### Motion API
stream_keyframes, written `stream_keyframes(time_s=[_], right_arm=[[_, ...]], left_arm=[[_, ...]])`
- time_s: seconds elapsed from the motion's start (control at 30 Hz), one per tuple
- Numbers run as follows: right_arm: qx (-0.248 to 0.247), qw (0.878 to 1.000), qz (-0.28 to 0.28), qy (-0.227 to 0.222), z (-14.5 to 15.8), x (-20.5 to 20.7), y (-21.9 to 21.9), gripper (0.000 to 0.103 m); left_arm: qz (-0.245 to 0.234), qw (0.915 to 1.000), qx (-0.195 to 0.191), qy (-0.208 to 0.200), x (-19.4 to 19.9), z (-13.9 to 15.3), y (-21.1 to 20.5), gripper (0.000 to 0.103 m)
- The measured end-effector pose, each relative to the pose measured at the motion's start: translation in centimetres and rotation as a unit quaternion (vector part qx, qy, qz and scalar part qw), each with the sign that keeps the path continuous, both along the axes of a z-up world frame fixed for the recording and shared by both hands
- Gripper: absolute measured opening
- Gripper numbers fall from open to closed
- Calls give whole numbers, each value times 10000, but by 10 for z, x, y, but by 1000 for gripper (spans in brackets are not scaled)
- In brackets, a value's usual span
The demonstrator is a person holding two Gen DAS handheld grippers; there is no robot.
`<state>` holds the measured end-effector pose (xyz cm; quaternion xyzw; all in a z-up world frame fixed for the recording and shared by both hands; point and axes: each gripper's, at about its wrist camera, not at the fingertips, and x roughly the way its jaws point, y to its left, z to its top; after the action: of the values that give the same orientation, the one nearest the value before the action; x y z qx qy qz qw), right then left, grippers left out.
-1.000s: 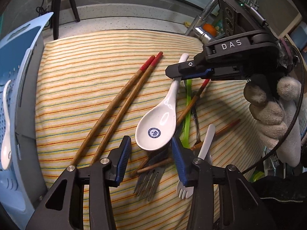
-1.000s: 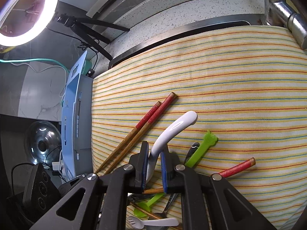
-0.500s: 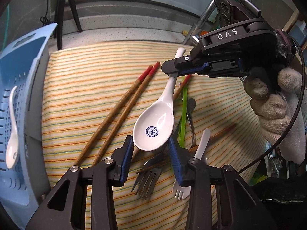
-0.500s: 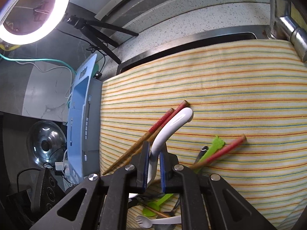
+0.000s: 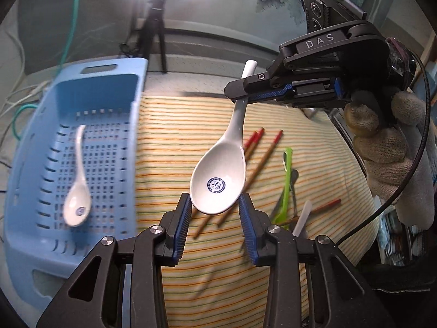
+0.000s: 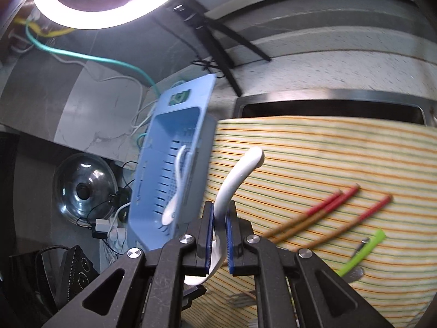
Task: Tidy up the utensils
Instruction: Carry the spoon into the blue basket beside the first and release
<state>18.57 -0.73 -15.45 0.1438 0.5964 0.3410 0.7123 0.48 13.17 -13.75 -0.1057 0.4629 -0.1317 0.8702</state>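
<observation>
A white ceramic soup spoon (image 5: 220,179) with a blue emblem hangs in the air above the striped cloth (image 5: 169,142). My right gripper (image 6: 217,231) is shut on its handle (image 6: 232,186); it also shows in the left wrist view (image 5: 240,97). My left gripper (image 5: 215,213) is open, its pads on either side of the spoon's bowl without gripping it. A light blue slotted basket (image 5: 35,147) stands at the left and holds another white spoon (image 5: 77,199). Red-tipped wooden chopsticks (image 5: 252,147), a green utensil (image 5: 285,183) and a white plastic fork handle (image 5: 301,217) lie on the cloth.
A gloved hand (image 5: 387,147) holds the right gripper. A ring light (image 6: 109,0) on a black tripod (image 5: 153,27) stands behind the basket. A glass pot lid (image 6: 82,188) and cables lie left of the basket. A metal fork (image 6: 240,298) lies on the cloth.
The right gripper has lifted the spoon off the cloth and carried it up and left toward the basket. The left gripper rose with it. The basket now shows much more fully.
</observation>
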Motion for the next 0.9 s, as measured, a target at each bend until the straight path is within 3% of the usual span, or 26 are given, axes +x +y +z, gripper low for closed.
stream_keyframes(time_s=[0.37,0.7,0.73,0.77,0.8,0.87,0.9], right_arm=[[-166,9968,766,-162,1,1,101,8],[-486,9920,1148,-196,-13,5,150,11],[-522,9914,1179,-221,-13,6,153,11],[-574,9905,1223,-244,-13,5,156,16],[-633,9898,1244,-284,-12,5,159,32],[-695,9892,1204,-469,-8,3,160,55],[-690,9886,1217,-559,-6,2,160,55]], left_arm=[[661,9978,-10,75,-12,-12,61,32],[818,9963,57,271,-13,-24,73,30],[870,9952,101,426,-13,-25,73,30],[893,9949,117,447,-13,-25,73,30],[912,9946,113,477,-13,-24,74,33],[967,9941,145,479,-12,-23,74,37],[986,9939,162,462,-12,-22,74,37]])
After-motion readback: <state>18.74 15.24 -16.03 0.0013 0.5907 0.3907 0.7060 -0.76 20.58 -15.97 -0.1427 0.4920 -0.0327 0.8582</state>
